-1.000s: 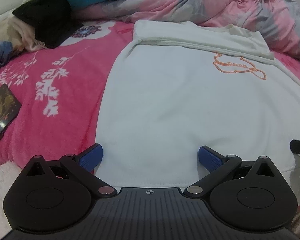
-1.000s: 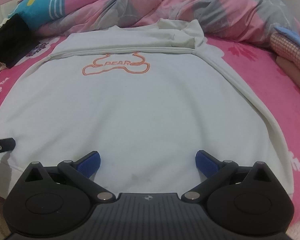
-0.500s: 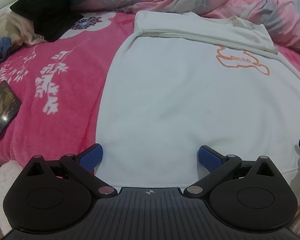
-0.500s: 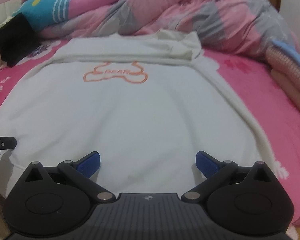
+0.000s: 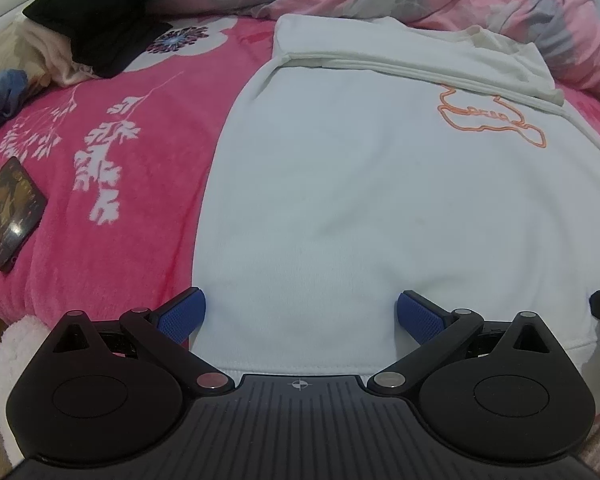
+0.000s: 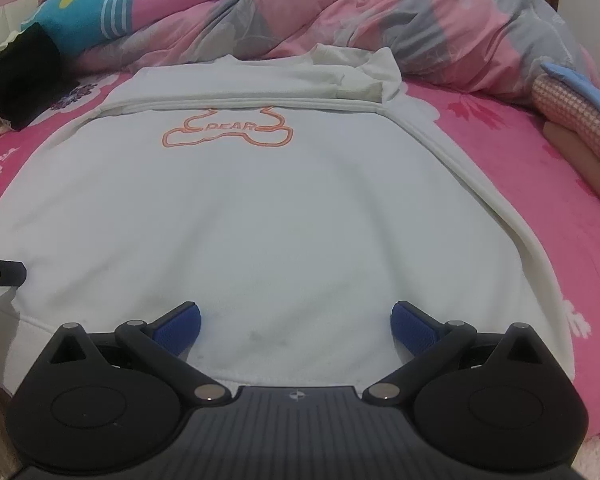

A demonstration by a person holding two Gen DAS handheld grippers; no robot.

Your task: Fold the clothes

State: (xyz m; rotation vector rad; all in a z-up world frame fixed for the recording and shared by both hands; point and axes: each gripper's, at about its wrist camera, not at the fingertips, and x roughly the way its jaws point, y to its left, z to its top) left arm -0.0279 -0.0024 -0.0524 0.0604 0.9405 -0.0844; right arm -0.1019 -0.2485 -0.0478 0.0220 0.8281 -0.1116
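The bed (image 5: pixel 112 216) under its pink flowered blanket carries the white sweatshirt (image 5: pixel 340 200), spread flat with the sleeves already turned in across the top and the orange bear outline (image 6: pixel 228 132) facing up. Both tools sit at the near hem — the left gripper (image 5: pixel 300 314) over the hem's left corner, the right gripper (image 6: pixel 294 322) toward its right side. Each pair of fingers stands wide apart and holds nothing. To do the next fold well, each should probably close on the hem band itself (both layers, not just the top one), at matching spots, then lift together and carry the hem evenly toward the collar — keeping the cloth taut so no crease forms.
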